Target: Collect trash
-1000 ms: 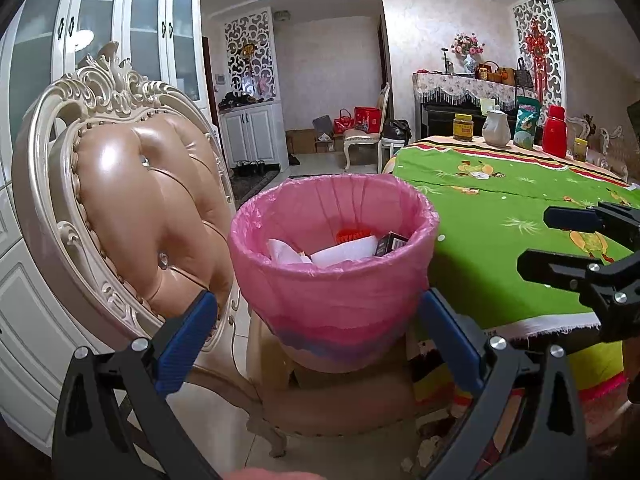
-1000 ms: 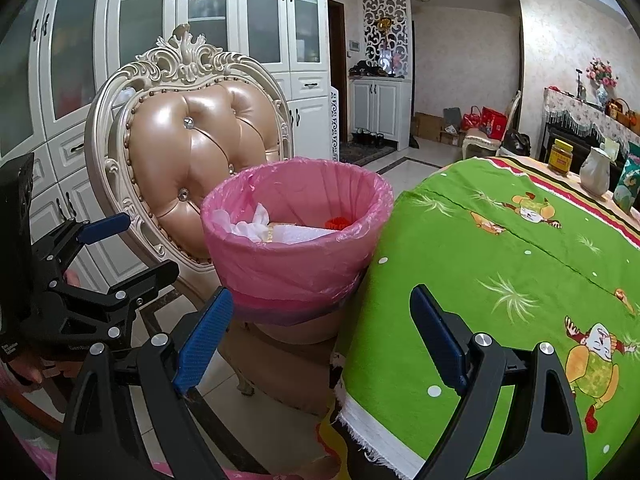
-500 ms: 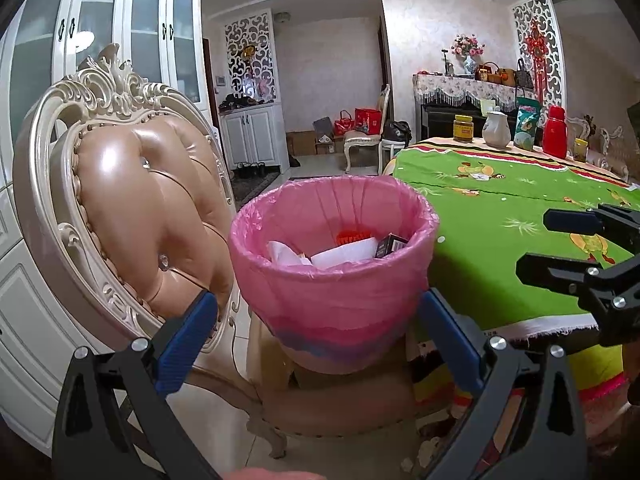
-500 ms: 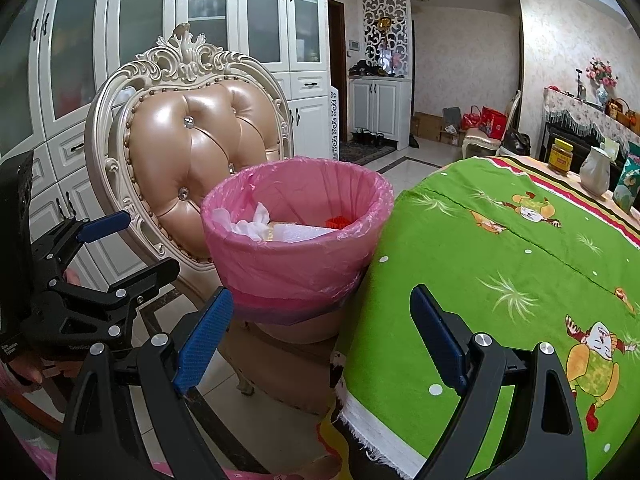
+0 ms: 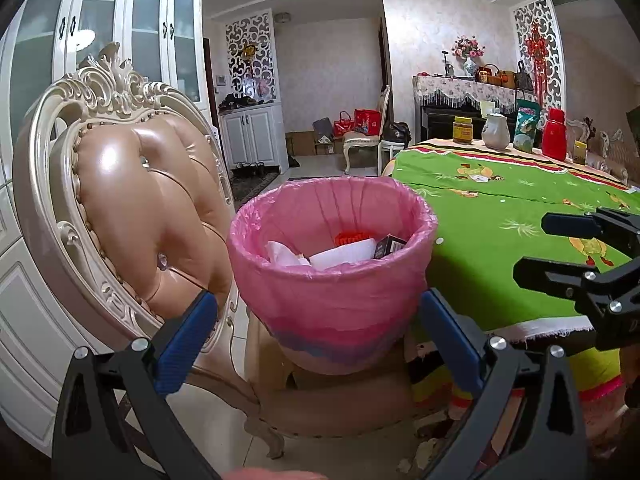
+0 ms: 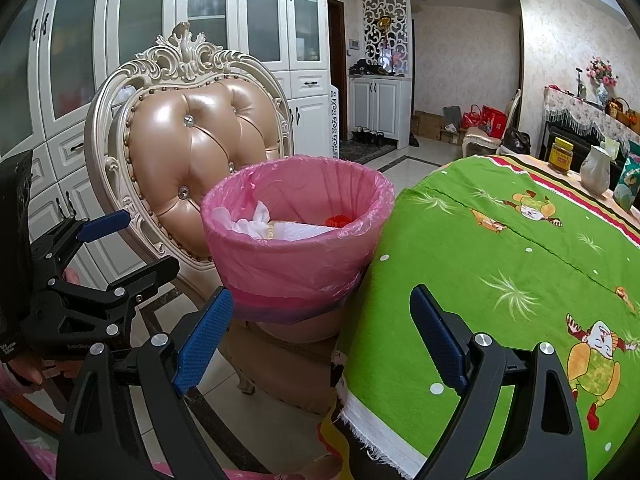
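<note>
A bin with a pink liner (image 5: 332, 292) stands on the seat of an ornate chair (image 5: 132, 208), right beside the table edge. Inside lie white paper scraps (image 5: 340, 254), a small dark box (image 5: 388, 246) and an orange-red item (image 5: 354, 237). My left gripper (image 5: 316, 340) is open just short of the bin, its blue pads (image 5: 186, 344) level with the bin's sides and apart from it. My right gripper (image 6: 320, 338) is also open and empty, pointing at where the bin (image 6: 296, 240) meets the table. Each gripper shows at the edge of the other's view.
A table under a green cartoon cloth (image 6: 500, 264) fills the right side. At its far end stand a yellow-lidded jar (image 5: 463, 130), a white jug (image 5: 495, 132), a snack bag (image 5: 526, 130) and a red flask (image 5: 554, 140). White cabinets (image 6: 200, 40) rise behind the chair.
</note>
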Available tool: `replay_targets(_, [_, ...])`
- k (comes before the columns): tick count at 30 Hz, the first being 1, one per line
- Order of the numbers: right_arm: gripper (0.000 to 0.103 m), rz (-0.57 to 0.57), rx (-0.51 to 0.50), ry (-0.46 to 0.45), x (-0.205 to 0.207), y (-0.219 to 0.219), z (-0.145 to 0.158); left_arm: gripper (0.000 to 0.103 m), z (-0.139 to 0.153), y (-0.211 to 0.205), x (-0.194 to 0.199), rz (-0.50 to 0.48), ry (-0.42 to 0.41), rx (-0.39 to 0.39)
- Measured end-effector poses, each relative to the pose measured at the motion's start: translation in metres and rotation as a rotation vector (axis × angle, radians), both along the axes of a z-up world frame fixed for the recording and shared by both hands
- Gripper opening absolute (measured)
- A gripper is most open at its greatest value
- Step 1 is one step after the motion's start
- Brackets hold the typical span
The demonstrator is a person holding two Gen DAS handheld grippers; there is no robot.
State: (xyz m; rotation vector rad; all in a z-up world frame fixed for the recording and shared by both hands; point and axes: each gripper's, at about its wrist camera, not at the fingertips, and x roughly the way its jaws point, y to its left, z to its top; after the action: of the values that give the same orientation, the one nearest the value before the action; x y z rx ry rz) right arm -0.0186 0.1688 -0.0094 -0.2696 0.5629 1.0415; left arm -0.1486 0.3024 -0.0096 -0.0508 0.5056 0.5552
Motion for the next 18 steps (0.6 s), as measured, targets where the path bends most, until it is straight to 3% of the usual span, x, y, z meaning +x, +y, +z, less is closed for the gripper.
replay_targets(18, [0.085,-0.002,-0.001,0.004,-0.0005,-0.0008,-0.0017,0.098,-0.0001,0.0015,-0.0003,-0.013,-0.010,-0.006])
